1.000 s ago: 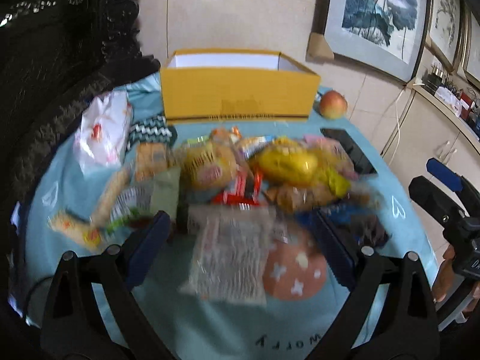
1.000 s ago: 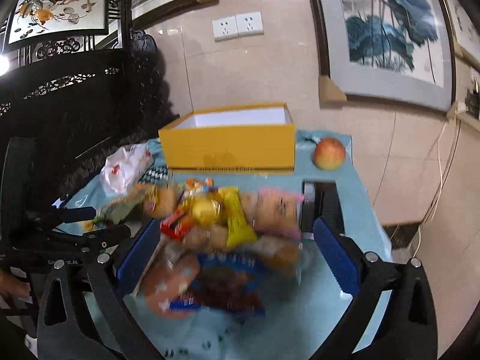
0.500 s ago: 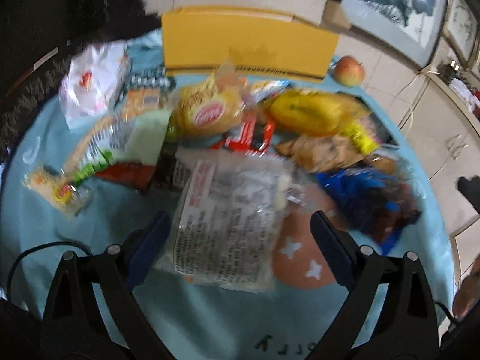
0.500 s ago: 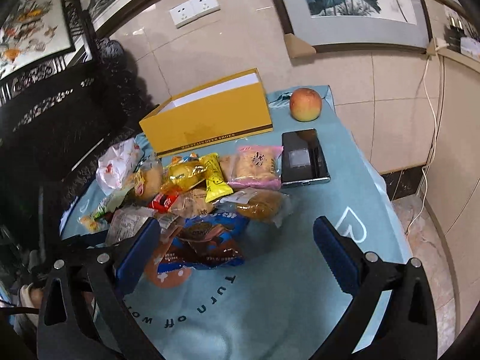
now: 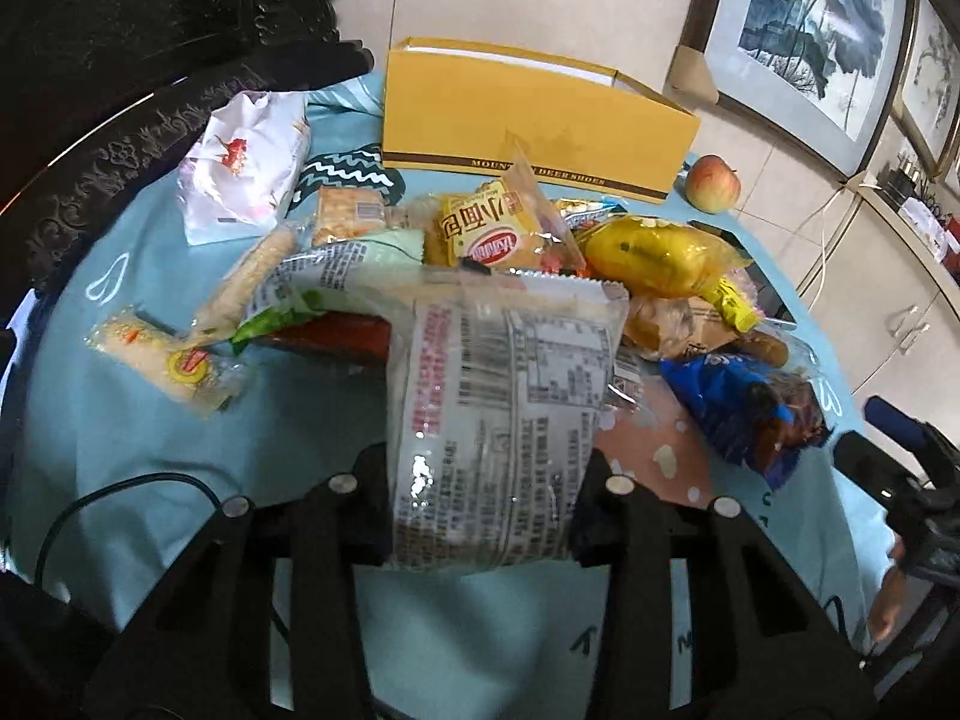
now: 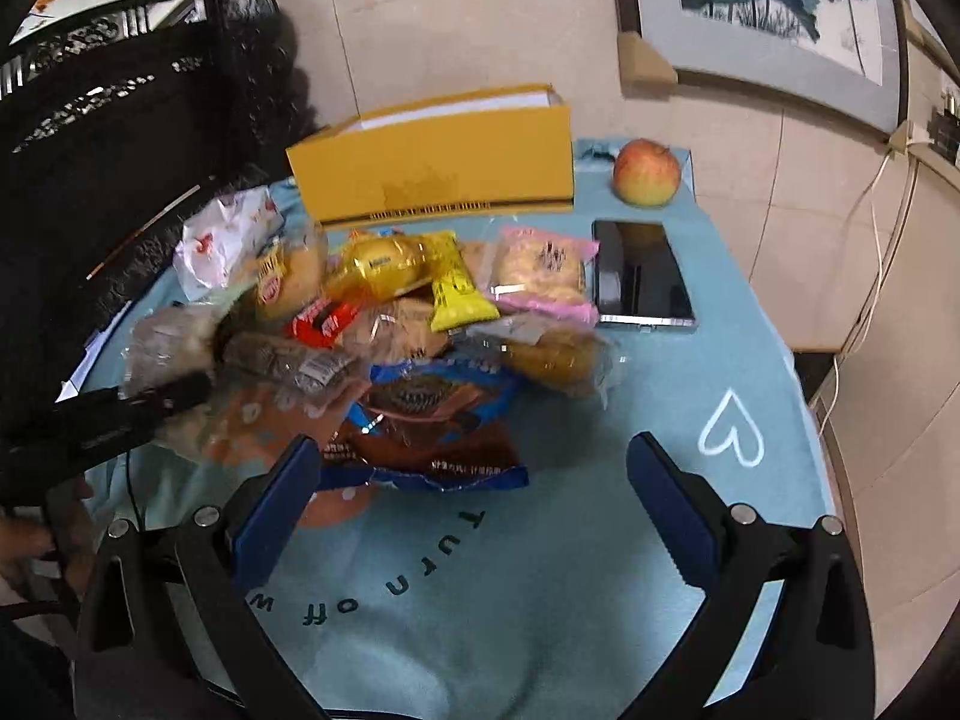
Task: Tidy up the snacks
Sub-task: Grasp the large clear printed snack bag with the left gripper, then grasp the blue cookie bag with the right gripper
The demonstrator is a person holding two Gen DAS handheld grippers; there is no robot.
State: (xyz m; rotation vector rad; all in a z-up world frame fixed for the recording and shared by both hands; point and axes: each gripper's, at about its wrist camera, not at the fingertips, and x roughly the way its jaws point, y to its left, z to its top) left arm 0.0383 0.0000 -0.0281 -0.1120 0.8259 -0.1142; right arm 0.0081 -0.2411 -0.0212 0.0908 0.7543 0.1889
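So, left gripper (image 5: 486,510) has grabbed one snack, the right gripper (image 6: 474,504) is spread wide with nothing in it.

Left side first: my jaws are pinched on the near end of a clear bread packet (image 5: 504,396), its far end lying over the snack pile (image 5: 540,276) in front of the yellow box (image 5: 528,120). Crinkly wrap could slip or drag neighbours when I lift. Right of that, the blue bag (image 6: 426,420) sits just ahead of my empty jaws. Can't see inside the box.
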